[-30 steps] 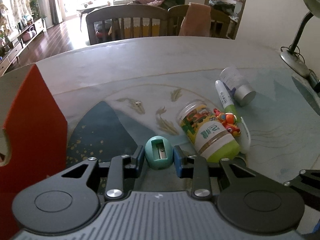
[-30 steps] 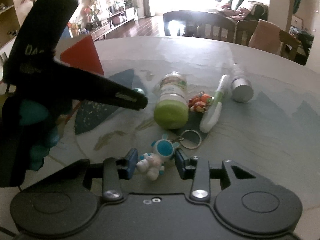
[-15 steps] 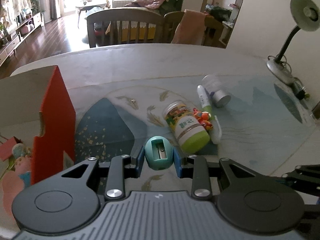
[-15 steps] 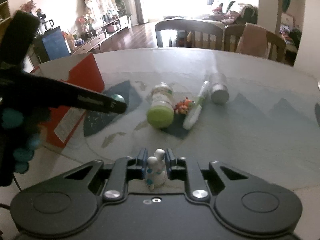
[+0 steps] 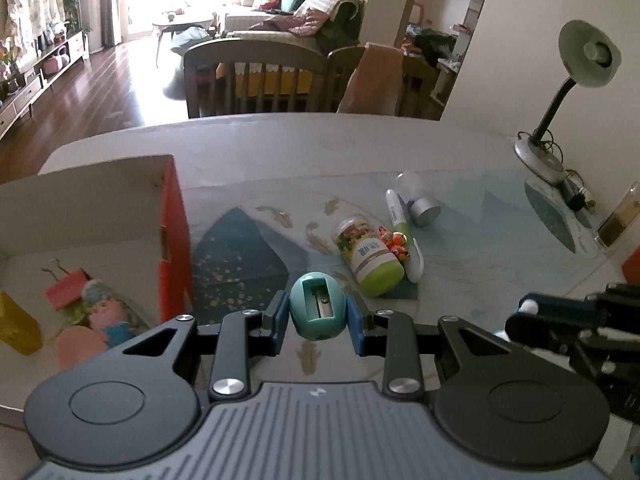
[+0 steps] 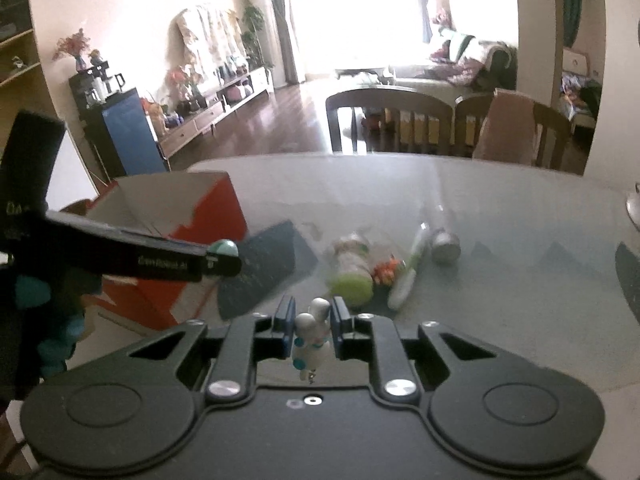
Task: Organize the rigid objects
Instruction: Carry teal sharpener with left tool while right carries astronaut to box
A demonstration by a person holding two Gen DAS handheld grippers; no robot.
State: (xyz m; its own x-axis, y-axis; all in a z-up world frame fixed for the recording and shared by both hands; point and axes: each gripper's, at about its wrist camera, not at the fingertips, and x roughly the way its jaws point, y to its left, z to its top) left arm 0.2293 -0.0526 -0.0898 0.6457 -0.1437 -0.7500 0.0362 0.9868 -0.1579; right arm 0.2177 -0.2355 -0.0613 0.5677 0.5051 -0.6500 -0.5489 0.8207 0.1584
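Note:
My left gripper is shut on a teal egg-shaped pencil sharpener and holds it above the table, just right of the red cardboard box. My right gripper is shut on a small white astronaut keychain figure, lifted off the table. The left gripper with the sharpener shows at the left of the right wrist view, beside the box. A green-capped bottle, an orange toy, a white-green tube and a silver-capped jar lie on the table.
The box holds a red binder clip, pink and blue toys and a yellow item. A desk lamp stands at the far right. Chairs stand behind the round table.
Both grippers have risen and drawn back with their objects. The left one has shifted toward the box, whose inside now shows. The objects on the table look smaller and farther.

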